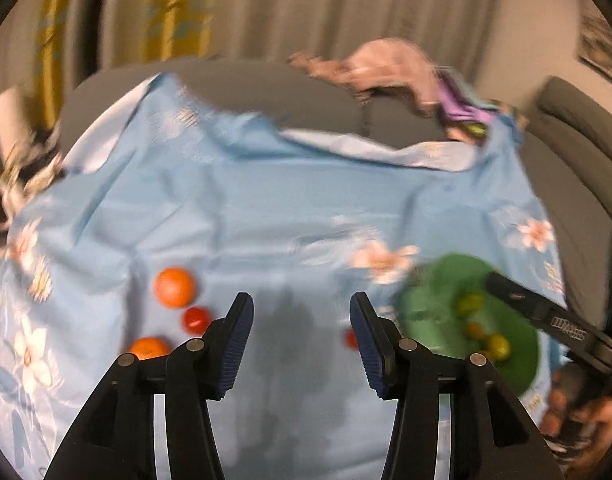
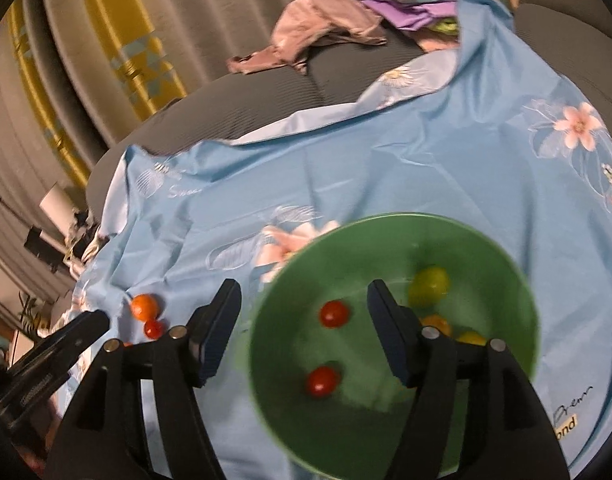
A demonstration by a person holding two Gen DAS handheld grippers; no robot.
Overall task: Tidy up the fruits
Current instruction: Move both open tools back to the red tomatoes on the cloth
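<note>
Ribbed right claw (image 2: pixel 301 328) (parted) above smooth round green bowl (image 2: pixel 386 232)

Left wrist view angled down over light-blue floral cloth (image 1: pixel 265 200), right wrist view close above round green plastic bowl (image 2: pixel 386 232), both sharing bowl and cloth
</note>
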